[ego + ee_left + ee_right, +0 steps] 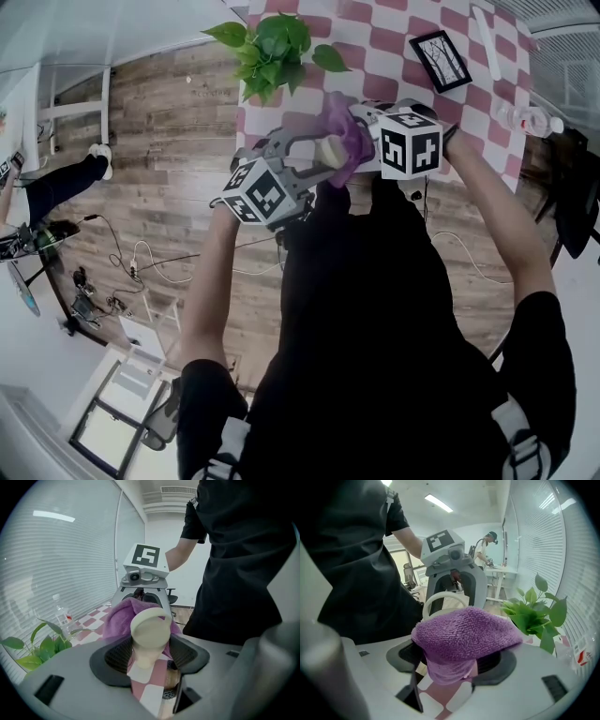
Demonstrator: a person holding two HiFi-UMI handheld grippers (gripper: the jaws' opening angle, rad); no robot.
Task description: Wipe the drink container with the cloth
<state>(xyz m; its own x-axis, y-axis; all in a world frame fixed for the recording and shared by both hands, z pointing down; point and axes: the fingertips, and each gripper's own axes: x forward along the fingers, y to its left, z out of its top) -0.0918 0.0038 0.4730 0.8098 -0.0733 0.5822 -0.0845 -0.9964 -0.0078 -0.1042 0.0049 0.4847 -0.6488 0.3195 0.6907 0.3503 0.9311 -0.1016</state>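
Clamping the drink container in your left gripper, you have the cloth, pinched by your right gripper, touching its far side.

Before you, a table covered in a pink-and-white checked cloth carries a leafy green plant at its left end. A black-framed picture lies flat further right. A clear plastic bottle stands at the edge by the window blinds. To your left, cables trail across the wood-plank floor. Another person in dark trousers and white shoes shows at the far left.
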